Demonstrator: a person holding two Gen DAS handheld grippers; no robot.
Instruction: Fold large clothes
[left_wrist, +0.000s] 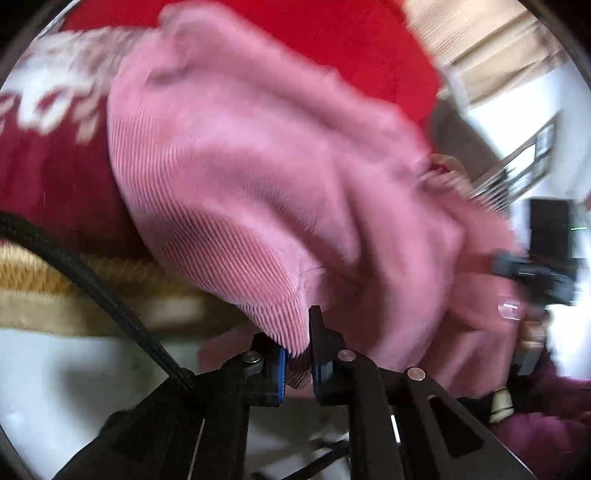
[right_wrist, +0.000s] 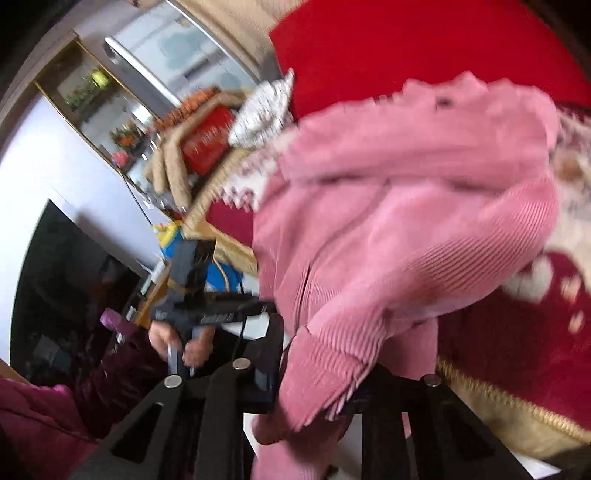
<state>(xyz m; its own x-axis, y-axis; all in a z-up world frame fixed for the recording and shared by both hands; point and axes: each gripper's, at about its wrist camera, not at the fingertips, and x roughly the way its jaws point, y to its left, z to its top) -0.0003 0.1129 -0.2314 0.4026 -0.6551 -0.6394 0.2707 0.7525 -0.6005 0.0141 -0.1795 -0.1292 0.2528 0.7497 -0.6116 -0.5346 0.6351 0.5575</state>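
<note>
Squarely between both tools' fingers, pink garment (left_wrist: 258, 177)

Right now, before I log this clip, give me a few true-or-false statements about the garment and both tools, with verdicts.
1. The left tool is shut on the pink corduroy garment. True.
2. The right tool is open, gripping nothing. False: it pinches the garment's ribbed edge.
3. The garment lies folded flat. False: it hangs bunched between the tools.
4. A red patterned blanket lies behind the garment. True.
</note>
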